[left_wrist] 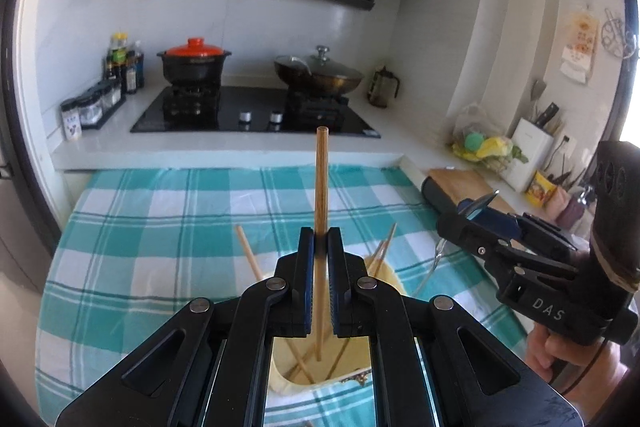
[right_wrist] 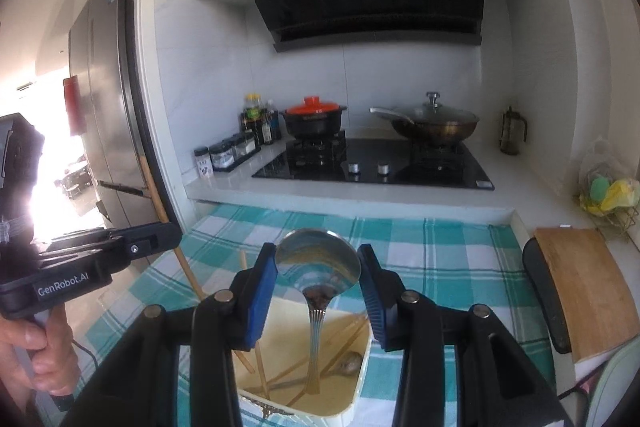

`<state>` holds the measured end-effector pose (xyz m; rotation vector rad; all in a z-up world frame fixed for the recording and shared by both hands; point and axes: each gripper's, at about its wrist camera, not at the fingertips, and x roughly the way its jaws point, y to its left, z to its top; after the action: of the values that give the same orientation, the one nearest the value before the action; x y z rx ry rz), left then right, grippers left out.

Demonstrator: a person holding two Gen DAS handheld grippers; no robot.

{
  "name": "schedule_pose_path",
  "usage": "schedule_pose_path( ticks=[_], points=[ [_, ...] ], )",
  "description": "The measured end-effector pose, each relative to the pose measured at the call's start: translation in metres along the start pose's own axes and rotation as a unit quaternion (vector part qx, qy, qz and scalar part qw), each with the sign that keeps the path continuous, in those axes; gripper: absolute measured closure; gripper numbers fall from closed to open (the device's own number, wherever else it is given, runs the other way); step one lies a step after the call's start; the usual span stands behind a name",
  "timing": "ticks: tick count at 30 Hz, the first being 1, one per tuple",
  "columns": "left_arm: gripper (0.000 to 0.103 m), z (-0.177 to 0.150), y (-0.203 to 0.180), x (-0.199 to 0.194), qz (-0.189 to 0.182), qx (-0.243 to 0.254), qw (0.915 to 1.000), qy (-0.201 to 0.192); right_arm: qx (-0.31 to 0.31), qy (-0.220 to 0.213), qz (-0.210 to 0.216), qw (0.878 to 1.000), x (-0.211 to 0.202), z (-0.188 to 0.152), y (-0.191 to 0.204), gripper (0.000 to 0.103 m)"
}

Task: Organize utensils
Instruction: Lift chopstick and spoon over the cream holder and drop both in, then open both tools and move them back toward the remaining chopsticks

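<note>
My left gripper [left_wrist: 320, 247] is shut on a wooden chopstick [left_wrist: 321, 187] that stands upright, its lower end inside the cream utensil holder [left_wrist: 288, 375] below. Several other chopsticks [left_wrist: 248, 251] lean in the holder. My right gripper [right_wrist: 318, 267] holds a metal spoon [right_wrist: 318, 259] by the edges of its bowl, handle pointing down into the same cream holder [right_wrist: 356, 399]. The holder shows more chopsticks [right_wrist: 262, 375] and another spoon [right_wrist: 348, 363] lying inside. The right gripper also shows in the left wrist view [left_wrist: 476, 215], and the left gripper in the right wrist view [right_wrist: 160, 239].
A teal checked cloth [left_wrist: 160, 227] covers the counter. Behind it a black hob [left_wrist: 256, 111] carries a red-lidded pot [left_wrist: 194, 63] and a lidded wok [left_wrist: 320, 71]. A wooden cutting board [right_wrist: 588, 287] lies at right, spice jars [left_wrist: 92, 103] at left.
</note>
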<state>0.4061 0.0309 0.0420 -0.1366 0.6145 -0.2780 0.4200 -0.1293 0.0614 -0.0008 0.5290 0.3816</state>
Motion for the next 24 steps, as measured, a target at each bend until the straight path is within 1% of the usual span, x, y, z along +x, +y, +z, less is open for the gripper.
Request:
schedule_pose_path(
  ticks=[4,6,7,8,9,10,11,12,14,17,18,21,24],
  points=[
    [0.099,-0.018,0.002,0.037,0.005,-0.003,0.9989,0.047,0.007,0.057,-0.002,0.998,0.034,-0.021,-0.009,0.062],
    [0.098,-0.027,0.001,0.048,0.013,0.003,0.9981,0.06,0.008,0.084,0.0,0.996,0.047,-0.028,-0.011,0.062],
    [0.095,-0.03,0.001,0.05,0.019,0.004,0.9978,0.063,0.007,0.097,-0.001,0.995,0.054,-0.031,-0.012,0.061],
    [0.083,-0.033,0.001,0.052,0.022,0.005,0.9975,0.067,0.007,0.103,-0.002,0.995,0.057,-0.033,-0.013,0.061],
    [0.06,-0.035,0.001,0.051,0.025,0.004,0.9973,0.069,0.007,0.106,-0.004,0.994,0.059,-0.034,-0.013,0.056],
    [0.049,-0.037,0.003,0.047,0.031,0.001,0.9973,0.066,0.008,0.105,-0.004,0.994,0.058,-0.034,-0.014,0.046],
    [0.037,-0.038,0.003,0.041,0.039,-0.001,0.9975,0.059,0.011,0.098,-0.001,0.995,0.054,-0.033,-0.014,0.043],
    [0.035,-0.04,0.003,0.034,0.045,0.0,0.9976,0.053,0.012,0.093,-0.001,0.996,0.05,-0.031,-0.014,0.042],
    [0.032,-0.044,0.004,0.021,0.053,0.005,0.9971,0.054,0.01,0.085,-0.005,0.996,0.038,-0.028,-0.013,0.042],
    [0.022,-0.056,0.002,-0.006,0.078,0.018,0.9956,0.049,0.001,0.075,-0.015,0.997,0.016,-0.027,-0.01,0.041],
    [0.019,-0.062,0.001,-0.015,0.089,0.024,0.9947,0.046,-0.002,0.071,-0.016,0.997,0.007,-0.028,-0.008,0.039],
    [0.018,-0.083,-0.005,-0.041,0.12,0.039,0.9911,0.045,-0.015,0.067,-0.02,0.997,-0.021,-0.039,0.0,0.037],
    [0.018,-0.104,-0.008,-0.062,0.137,0.039,0.9887,0.048,-0.027,0.069,-0.021,0.997,-0.048,-0.058,0.008,0.037]
  ],
)
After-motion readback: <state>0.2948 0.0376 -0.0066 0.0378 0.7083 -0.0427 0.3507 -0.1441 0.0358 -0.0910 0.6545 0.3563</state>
